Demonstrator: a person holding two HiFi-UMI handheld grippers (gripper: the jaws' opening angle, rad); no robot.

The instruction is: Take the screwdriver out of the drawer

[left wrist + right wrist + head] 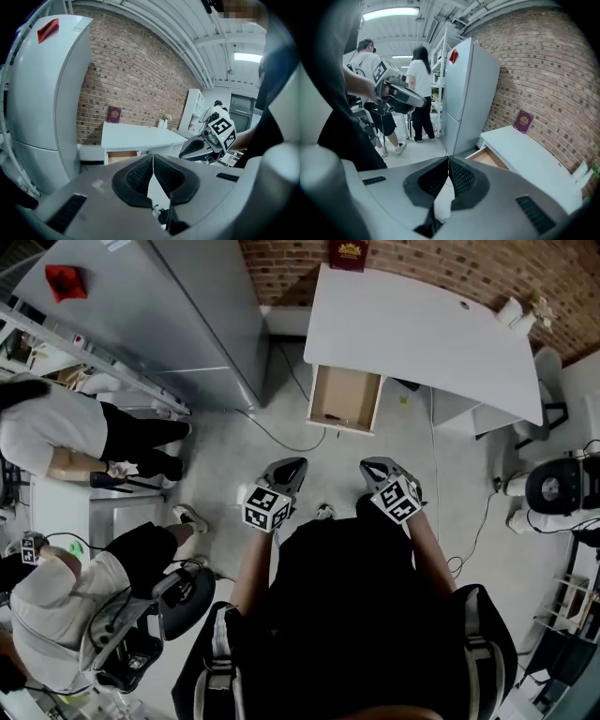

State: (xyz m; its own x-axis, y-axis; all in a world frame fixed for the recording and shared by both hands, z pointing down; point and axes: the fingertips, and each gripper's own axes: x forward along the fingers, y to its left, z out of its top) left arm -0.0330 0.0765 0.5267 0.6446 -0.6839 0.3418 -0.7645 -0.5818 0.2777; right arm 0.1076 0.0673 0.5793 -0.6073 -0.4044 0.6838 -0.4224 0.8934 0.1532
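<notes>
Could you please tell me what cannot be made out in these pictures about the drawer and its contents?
- Contents, head view: the open drawer holds only a dark speck, which is too small to identify.
- Drawer inside, left gripper view: mostly hidden behind the body of the left tool.
- Drawer inside, right gripper view: its near part is cut off by the body of the right tool.

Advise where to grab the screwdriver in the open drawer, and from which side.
Come from above: the drawer is pulled out from under the white desk and open-topped. The only candidate is a small dark thing by its front wall, too small to tell handle from shaft. Likely pinch across its length.
</notes>
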